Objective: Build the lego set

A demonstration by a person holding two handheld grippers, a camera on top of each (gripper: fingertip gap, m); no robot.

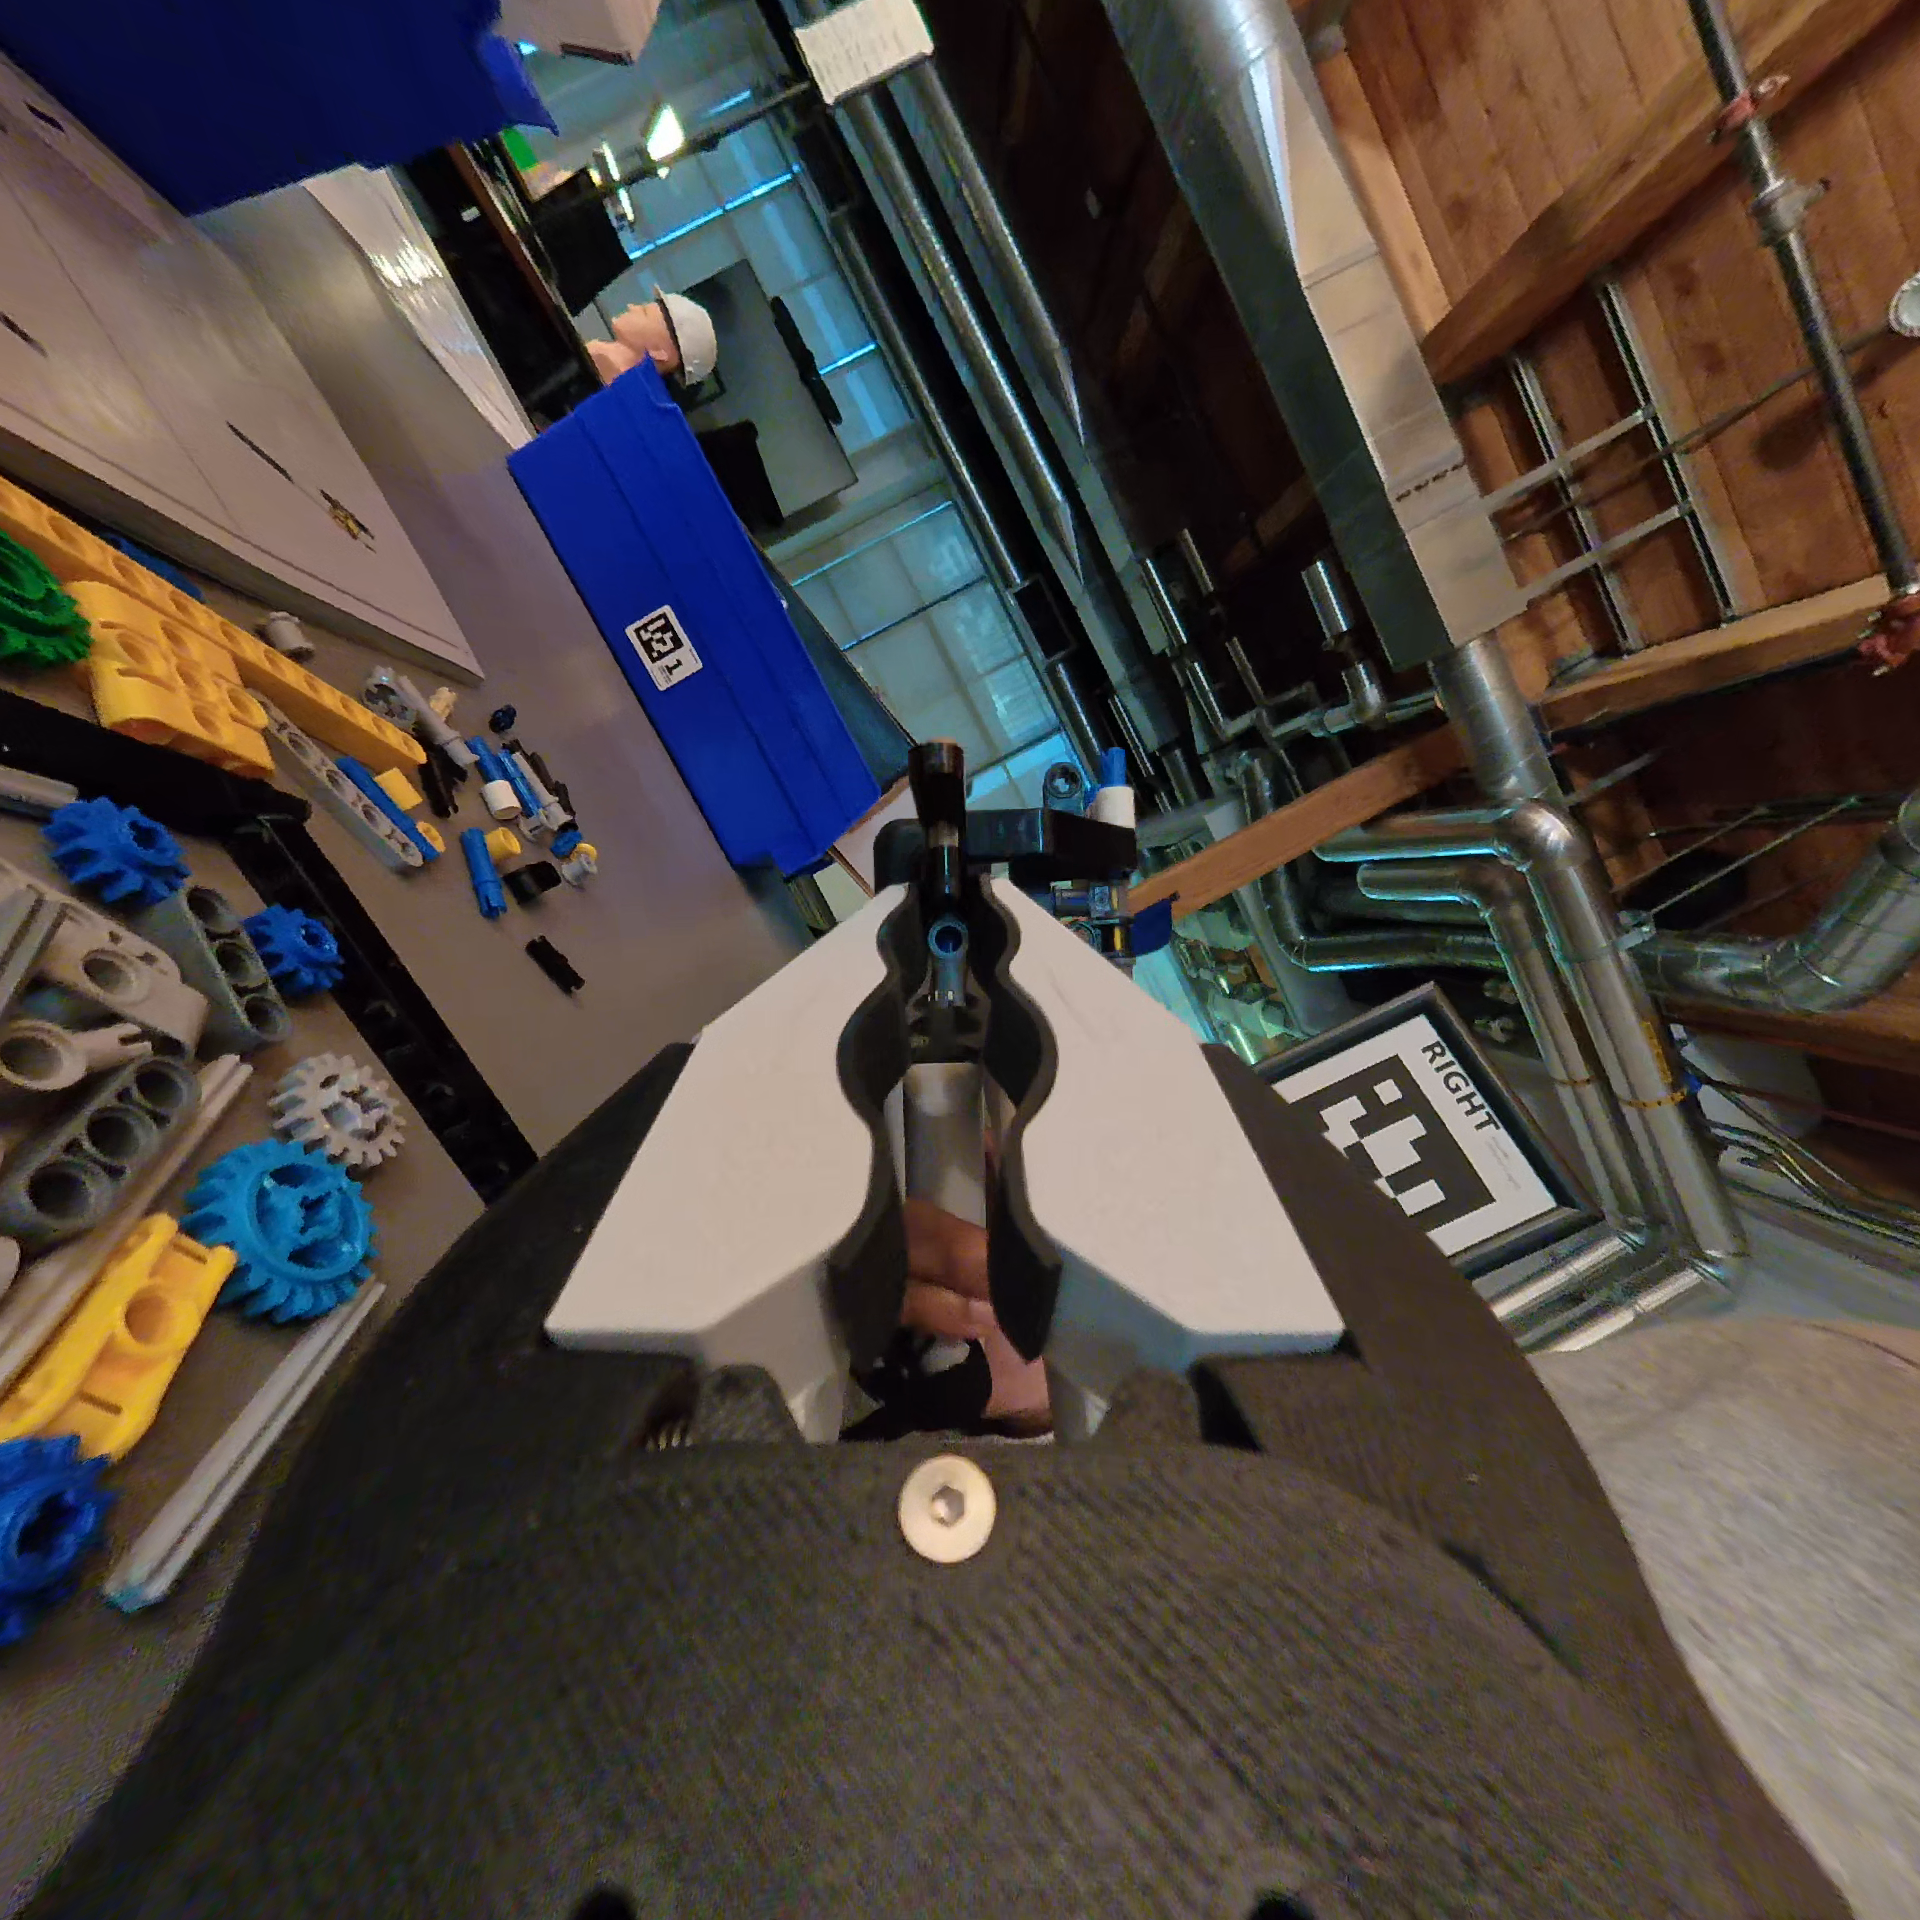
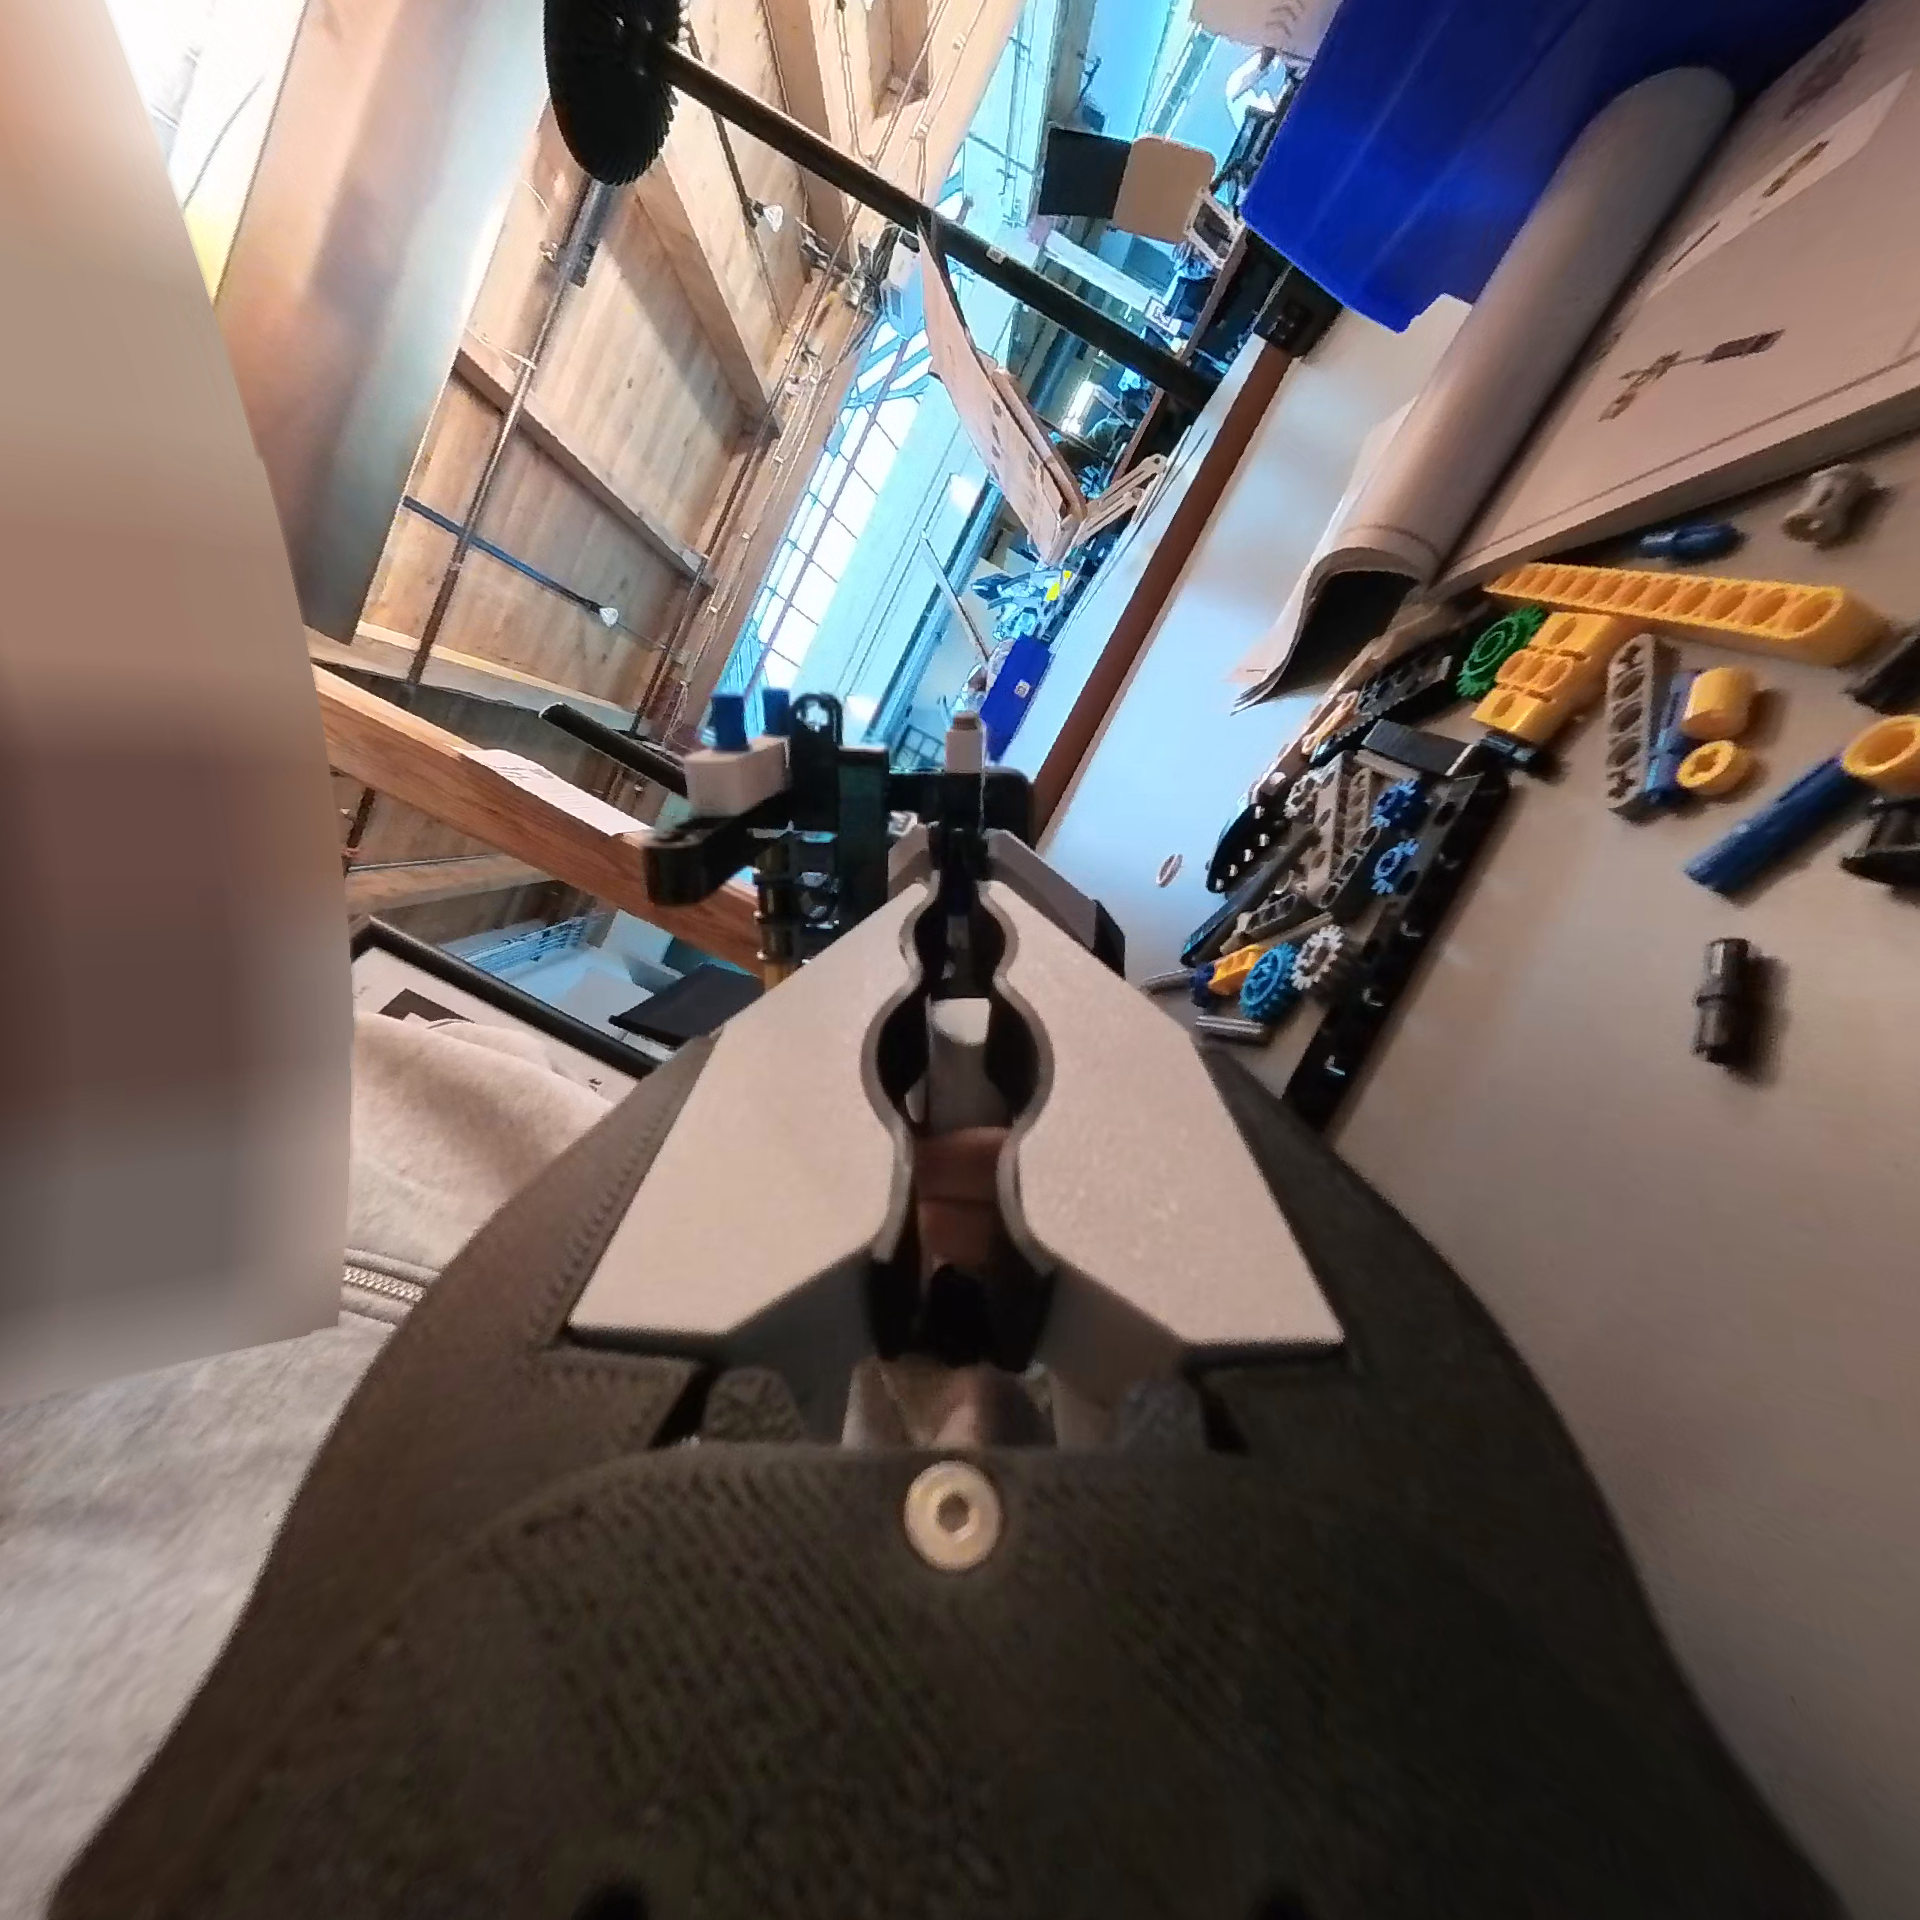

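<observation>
Both hand-held grippers, left and right, are clamped on the black lego assembly, mostly hidden behind their fingers, well above the tabletop.

Left wrist view, 7–10 o'clock: five blue gears, one light grey gear, one green gear, one long yellow beam. Two blue bins, 10–12 o'clock. Right wrist view, 2–3 o'clock: one open instruction booklet, one loose black pin.
</observation>
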